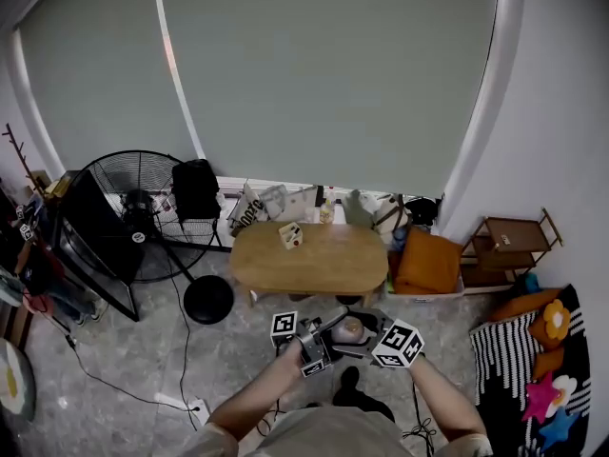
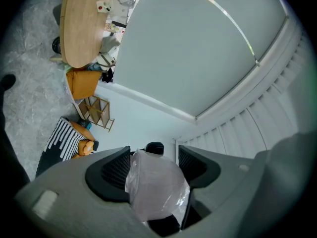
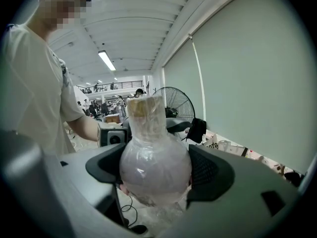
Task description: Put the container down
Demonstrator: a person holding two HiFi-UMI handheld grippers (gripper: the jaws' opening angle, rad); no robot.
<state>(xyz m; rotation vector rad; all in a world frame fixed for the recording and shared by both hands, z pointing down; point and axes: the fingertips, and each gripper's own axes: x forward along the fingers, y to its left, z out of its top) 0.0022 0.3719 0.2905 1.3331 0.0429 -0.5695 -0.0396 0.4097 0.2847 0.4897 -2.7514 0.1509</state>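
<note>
In the head view both forearms reach forward from the bottom edge and meet low over the floor, the left gripper [image 1: 326, 339] and right gripper [image 1: 363, 337] holding the plastic-wrapped container [image 1: 348, 329] between them in the air, short of the wooden worktop [image 1: 314, 260]. In the left gripper view the fingers [image 2: 116, 170] press on the container's wrapped end, its lower part cut off. In the right gripper view the fingers [image 3: 210, 170] clamp its round belly, neck up, base hidden.
</note>
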